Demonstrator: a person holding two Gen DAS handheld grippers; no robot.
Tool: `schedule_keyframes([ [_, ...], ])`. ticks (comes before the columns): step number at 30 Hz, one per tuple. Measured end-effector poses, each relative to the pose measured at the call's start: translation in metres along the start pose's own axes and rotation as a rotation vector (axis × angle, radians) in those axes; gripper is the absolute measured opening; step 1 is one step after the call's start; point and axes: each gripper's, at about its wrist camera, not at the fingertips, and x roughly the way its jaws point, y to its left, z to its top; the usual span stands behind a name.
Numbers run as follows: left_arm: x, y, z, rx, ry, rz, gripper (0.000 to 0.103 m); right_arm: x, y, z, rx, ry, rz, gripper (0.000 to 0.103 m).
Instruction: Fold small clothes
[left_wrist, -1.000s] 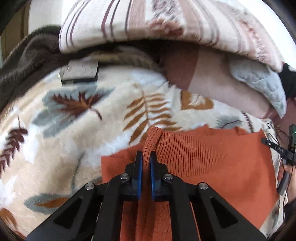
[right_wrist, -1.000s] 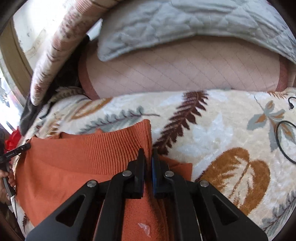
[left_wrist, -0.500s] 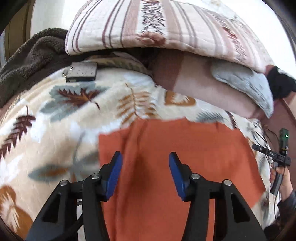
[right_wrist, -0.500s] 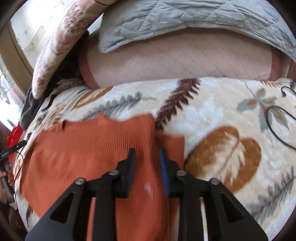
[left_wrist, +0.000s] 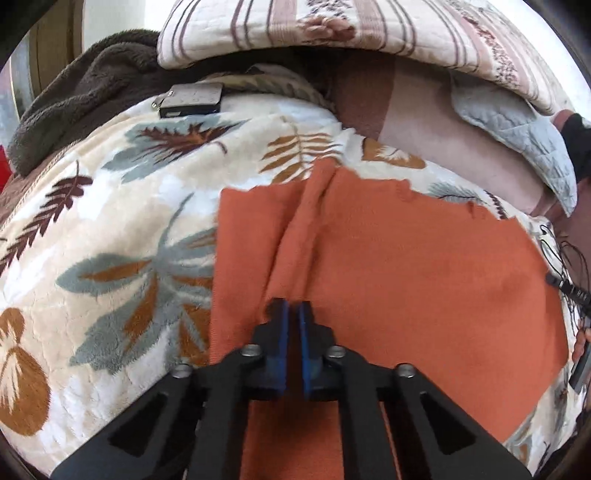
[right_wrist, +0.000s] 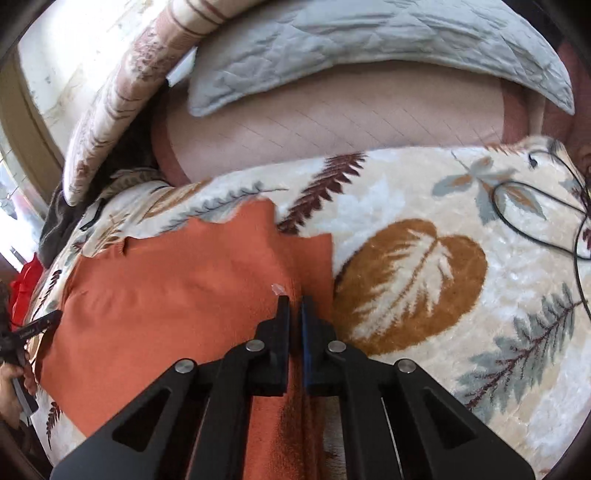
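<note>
While the orange knit garment (left_wrist: 406, 266) is lying across the middle of the leaf-print blanket (left_wrist: 110, 206), bare blanket is stretching to the left of the left view and the right of the right view. Pillows (right_wrist: 369, 44) are crowding the top. Both the left gripper (left_wrist: 291, 314) and right gripper (right_wrist: 293, 306) are pinching raised ridges of fabric, apparently near its side edges.

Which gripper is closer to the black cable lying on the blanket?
Right. The right gripper pinches the orange garment on the side where the cable loops across the blanket. The left gripper grips the garment's opposite edge, farther off.
</note>
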Motion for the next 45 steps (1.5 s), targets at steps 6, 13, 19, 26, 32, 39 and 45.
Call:
schedule_keyframes([
  [6, -0.013, -0.001, -0.004, -0.032, 0.014, -0.02, 0.009, 0.013, -0.006, -0.005, 0.038, 0.06, 0.016, 0.016],
  [13, -0.05, -0.014, -0.034, 0.065, 0.006, -0.003, 0.045, -0.048, -0.002, -0.039, -0.004, 0.04, 0.017, 0.047],
  [19, -0.046, -0.012, -0.055, 0.095, 0.033, 0.04, 0.023, -0.043, -0.001, -0.077, 0.013, 0.145, -0.041, 0.037],
  [26, -0.055, 0.003, -0.059, 0.039, 0.023, 0.056, 0.0, -0.059, 0.008, -0.081, 0.027, 0.08, -0.039, 0.016],
  [32, -0.052, 0.0, -0.06, 0.053, 0.021, 0.082, 0.0, -0.039, 0.008, -0.088, -0.016, 0.13, -0.094, 0.027],
  [39, -0.055, -0.022, -0.046, 0.05, 0.024, 0.2, 0.028, -0.08, 0.061, -0.075, -0.101, -0.031, -0.103, 0.056],
  [45, -0.052, -0.048, -0.037, 0.188, -0.021, 0.468, 0.028, -0.041, 0.111, -0.072, -0.134, 0.046, -0.057, 0.057],
])
